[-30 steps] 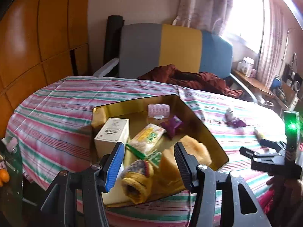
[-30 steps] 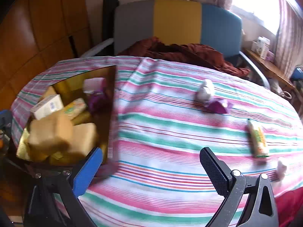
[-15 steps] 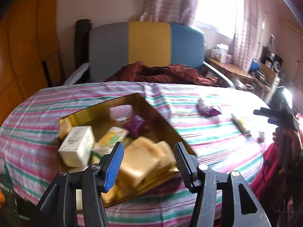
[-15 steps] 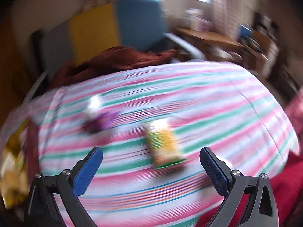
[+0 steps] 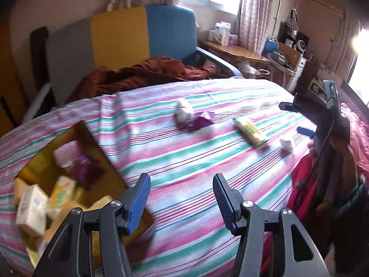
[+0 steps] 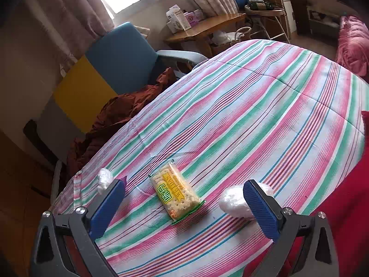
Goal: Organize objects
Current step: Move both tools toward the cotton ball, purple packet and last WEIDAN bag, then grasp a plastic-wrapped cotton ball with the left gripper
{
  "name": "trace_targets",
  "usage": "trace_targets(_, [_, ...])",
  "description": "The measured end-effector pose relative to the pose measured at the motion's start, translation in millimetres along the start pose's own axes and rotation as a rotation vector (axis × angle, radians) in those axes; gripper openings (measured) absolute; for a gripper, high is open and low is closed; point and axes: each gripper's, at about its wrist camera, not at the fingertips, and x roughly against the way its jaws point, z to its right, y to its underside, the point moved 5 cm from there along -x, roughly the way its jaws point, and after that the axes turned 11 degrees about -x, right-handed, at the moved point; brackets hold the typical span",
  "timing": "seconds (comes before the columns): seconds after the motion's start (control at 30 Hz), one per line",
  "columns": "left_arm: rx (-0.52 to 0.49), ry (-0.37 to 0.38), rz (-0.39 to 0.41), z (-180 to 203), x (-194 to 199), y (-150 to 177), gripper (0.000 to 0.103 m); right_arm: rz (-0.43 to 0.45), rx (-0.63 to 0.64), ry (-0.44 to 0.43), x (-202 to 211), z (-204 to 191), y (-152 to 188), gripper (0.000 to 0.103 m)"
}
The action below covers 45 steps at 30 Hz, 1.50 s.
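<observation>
A gold open box [image 5: 101, 161] sits at the left on the striped cloth, holding a white carton [image 5: 31, 207], snack packets and yellow sponges. My left gripper [image 5: 182, 180] is open over bare cloth just right of the box, with nothing between its fingers. Farther out lie a white wrapped lump [image 5: 183, 112], a purple packet [image 5: 204, 121], a cracker pack [image 5: 250, 131] and a small white wrap [image 5: 287, 144]. My right gripper [image 6: 184, 184] hangs open above the cracker pack [image 6: 175, 194], which lies between its fingers without touching them. A white wrap [image 6: 231, 202] lies by the right finger.
The round table's striped cloth [image 6: 253, 106] drops off on every side. A grey, yellow and blue chair [image 5: 120, 39] with a rust-red garment [image 5: 147, 71] stands behind. A wooden side table [image 6: 207, 25] and cluttered shelves are beyond. A red sleeve [image 5: 304, 184] is at the right.
Both grippers swung rightward away from the gold box. The left one went from over the box contents to the bare cloth. The right one rolled and now frames the cracker pack.
</observation>
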Motion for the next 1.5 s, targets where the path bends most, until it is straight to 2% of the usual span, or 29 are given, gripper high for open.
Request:
trace_targets(0.07, [0.017, 0.033, -0.02, 4.9, -12.5, -12.9, 0.061, -0.007, -0.002, -0.012, -1.3, 1.8, 0.2, 0.103])
trace_targets(0.2, [0.104, 0.117, -0.082, 5.1, -46.4, -35.3, 0.062, -0.025, -0.013, -0.035, -6.0, 3.1, 0.0, 0.103])
trace_targets(0.43, [0.22, 0.117, -0.163, -15.1, -107.1, -65.6, 0.062, -0.059, -0.011, -0.073, -7.9, 0.5, 4.3, 0.103])
trace_targets(0.63, [0.261, 0.14, -0.21, -27.8, -153.8, -92.1, 0.06, -0.091, -0.023, -0.106, -11.7, 0.3, 5.0, 0.103])
trace_targets(0.83, [0.248, 0.137, -0.215, -32.0, -194.2, -118.5, 0.06, -0.128, -0.007, -0.121, -18.3, -3.9, 8.9, 0.103])
trace_targets(1.0, [0.197, 0.098, -0.248, -30.5, -231.5, -130.3, 0.059, -0.143, -0.01, -0.135, -20.7, -4.3, 9.5, 0.103])
trace_targets(1.03, [0.185, 0.082, -0.261, -30.4, -238.7, -129.5, 0.053, -0.145, -0.011, -0.134, -21.3, -4.2, 9.4, 0.103])
trace_targets(1.07, [0.176, 0.06, -0.272, -32.0, -246.2, -128.4, 0.042, -0.147, -0.012, -0.134, -21.7, -3.8, 9.1, 0.103])
trace_targets(1.1, [0.173, 0.047, -0.286, -34.3, -253.2, -126.0, 0.037, -0.15, -0.011, -0.135, -22.4, -4.0, 8.9, 0.103])
trace_targets(1.27, [0.188, 0.044, -0.286, -41.2, -254.9, -111.9, 0.034, -0.159, 0.002, -0.136, -23.7, -5.4, 11.1, 0.103])
trace_targets(1.4, [0.185, 0.014, -0.286, -39.5, -237.1, -97.5, 0.034, -0.169, 0.022, -0.128, -25.0, -7.6, 13.2, 0.103])
trace_targets(1.5, [0.159, 0.018, -0.281, -27.0, -218.9, -84.8, 0.034, -0.17, 0.043, -0.11, -25.4, -9.2, 15.8, 0.103])
